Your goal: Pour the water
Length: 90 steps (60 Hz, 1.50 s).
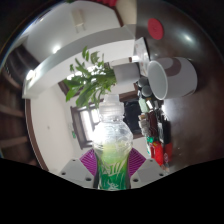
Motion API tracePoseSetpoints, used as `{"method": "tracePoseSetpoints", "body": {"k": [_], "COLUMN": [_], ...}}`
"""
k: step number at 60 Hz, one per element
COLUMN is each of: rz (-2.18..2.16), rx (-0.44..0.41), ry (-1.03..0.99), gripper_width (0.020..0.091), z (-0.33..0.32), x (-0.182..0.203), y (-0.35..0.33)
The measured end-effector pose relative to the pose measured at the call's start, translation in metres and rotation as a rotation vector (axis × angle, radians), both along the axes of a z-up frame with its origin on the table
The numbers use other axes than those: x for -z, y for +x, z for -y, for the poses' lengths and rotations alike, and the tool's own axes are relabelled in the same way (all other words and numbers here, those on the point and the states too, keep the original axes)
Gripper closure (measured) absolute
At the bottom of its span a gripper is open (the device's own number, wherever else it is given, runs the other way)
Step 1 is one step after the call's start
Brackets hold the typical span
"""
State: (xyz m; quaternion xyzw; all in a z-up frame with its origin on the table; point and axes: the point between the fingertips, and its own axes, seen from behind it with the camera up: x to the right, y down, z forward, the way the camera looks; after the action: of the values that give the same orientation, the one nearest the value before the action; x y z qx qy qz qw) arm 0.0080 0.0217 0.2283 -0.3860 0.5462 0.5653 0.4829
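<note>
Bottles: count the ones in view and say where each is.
1: a clear bottle held between the fingers of the gripper, in front of the plant. Others may be hidden among the clutter beyond.

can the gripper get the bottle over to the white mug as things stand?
Probably yes. The gripper is shut on the bottle, and the white mug lies beyond it with its mouth facing this way; nothing visible blocks the path between them.

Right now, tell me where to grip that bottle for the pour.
Hold the bottle at its straight body, below the tapering shoulder, where the gripper already has it, pads pressing from both sides. It stands upright along the fingers, so the mug beyond looks reachable by tilting.
</note>
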Motion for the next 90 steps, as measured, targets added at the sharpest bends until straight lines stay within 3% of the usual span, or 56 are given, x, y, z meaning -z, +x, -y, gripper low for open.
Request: {"method": "tracePoseSetpoints", "body": {"k": [21, 36, 45, 50, 51, 56, 59, 65, 76, 86, 90], "rz": [-0.411, -0.376, -0.135, 0.138, 0.205, 0.593, 0.812, 1.173, 1.639, 1.746, 1.747], "rx": [0.05, 0.006, -0.045, -0.09, -0.086, -0.087, -0.049, 0.036, 0.162, 0.247, 0.254], "ry": [0.014, -0.008, -0.014, -0.012, 0.005, -0.063, -0.058, -0.152, -0.371, -0.595, -0.68], "gripper_width": [0.0744, 0.0743, 0.0739, 0.0738, 0.0738, 0.0739, 0.074, 0.0728, 0.073, 0.0731, 0.073], "z": [-0.01, -0.015, -0.018, -0.03, -0.006, -0.04, -0.018, -0.037, -0.028, -0.014, -0.013], "x": [0.046, 0.05, 0.018, -0.006, -0.005, -0.03, -0.046, -0.085, -0.106, -0.077, -0.04], "y": [0.052, 0.039, 0.016, 0.005, 0.001, -0.002, 0.013, 0.047, 0.129, 0.22, 0.258]}}
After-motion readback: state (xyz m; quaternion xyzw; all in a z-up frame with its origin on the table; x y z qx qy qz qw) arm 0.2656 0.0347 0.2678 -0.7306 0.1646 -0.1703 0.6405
